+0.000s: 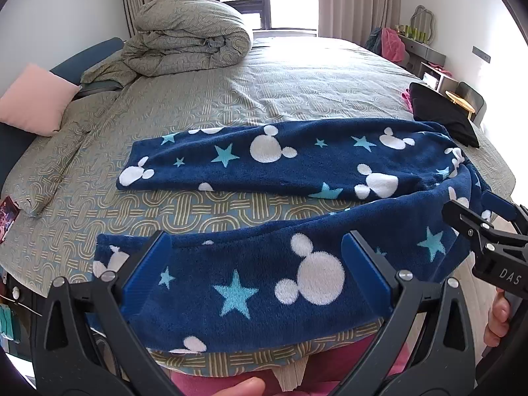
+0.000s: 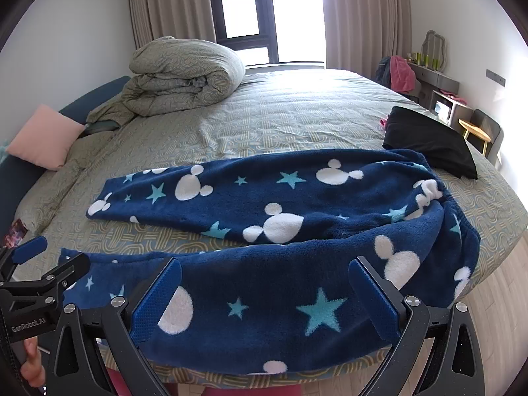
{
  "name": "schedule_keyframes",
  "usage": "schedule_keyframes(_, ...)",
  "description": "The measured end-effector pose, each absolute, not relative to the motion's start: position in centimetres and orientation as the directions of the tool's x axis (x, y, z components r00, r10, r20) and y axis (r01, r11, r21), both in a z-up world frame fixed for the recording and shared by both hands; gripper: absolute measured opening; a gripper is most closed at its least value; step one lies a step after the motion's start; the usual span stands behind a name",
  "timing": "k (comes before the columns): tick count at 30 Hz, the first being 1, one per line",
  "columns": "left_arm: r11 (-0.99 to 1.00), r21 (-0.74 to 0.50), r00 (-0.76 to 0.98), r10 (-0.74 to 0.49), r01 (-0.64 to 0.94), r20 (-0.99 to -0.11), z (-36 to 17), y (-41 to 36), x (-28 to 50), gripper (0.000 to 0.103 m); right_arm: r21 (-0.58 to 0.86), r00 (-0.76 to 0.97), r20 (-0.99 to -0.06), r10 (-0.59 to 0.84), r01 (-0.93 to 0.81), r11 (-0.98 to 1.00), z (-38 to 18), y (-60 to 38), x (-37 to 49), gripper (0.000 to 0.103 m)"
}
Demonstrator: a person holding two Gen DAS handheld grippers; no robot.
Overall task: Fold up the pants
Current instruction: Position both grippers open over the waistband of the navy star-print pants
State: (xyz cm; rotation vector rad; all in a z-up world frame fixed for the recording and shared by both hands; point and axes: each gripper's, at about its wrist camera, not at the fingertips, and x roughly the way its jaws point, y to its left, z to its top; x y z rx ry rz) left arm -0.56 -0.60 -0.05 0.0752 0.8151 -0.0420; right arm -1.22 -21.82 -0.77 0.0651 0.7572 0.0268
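Navy fleece pants (image 1: pixel 297 161) (image 2: pixel 264 198) with white mouse heads and teal stars lie spread on the bed, legs pointing left, waistband bunched at the right. The near leg hangs over the bed's front edge. My left gripper (image 1: pixel 255 247) is open, its blue pads wide apart above the near leg toward its cuff end. My right gripper (image 2: pixel 265 275) is open too, hovering over the same leg closer to the waist. Each gripper shows in the other's view, the right gripper (image 1: pixel 488 227) at the right edge and the left gripper (image 2: pixel 39 264) at the left edge. Neither holds cloth.
The bed (image 1: pixel 264 76) has a patterned grey-green sheet. A rolled duvet (image 1: pixel 191 36) sits at the far left, a pink pillow (image 1: pixel 33 99) at the left edge, and a folded black garment (image 1: pixel 442 112) by the waistband. A desk and a chair stand at the right.
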Motion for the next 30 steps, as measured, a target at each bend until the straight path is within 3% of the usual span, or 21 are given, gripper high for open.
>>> schedule_keyframes(30,0.997,0.043,0.636,-0.006,0.063,-0.772,-1.2,0.3,-0.5,0.103,0.060,0.718,-0.694,0.043,-0.002,0.998,-1.1,-22.4,-1.7,0.103)
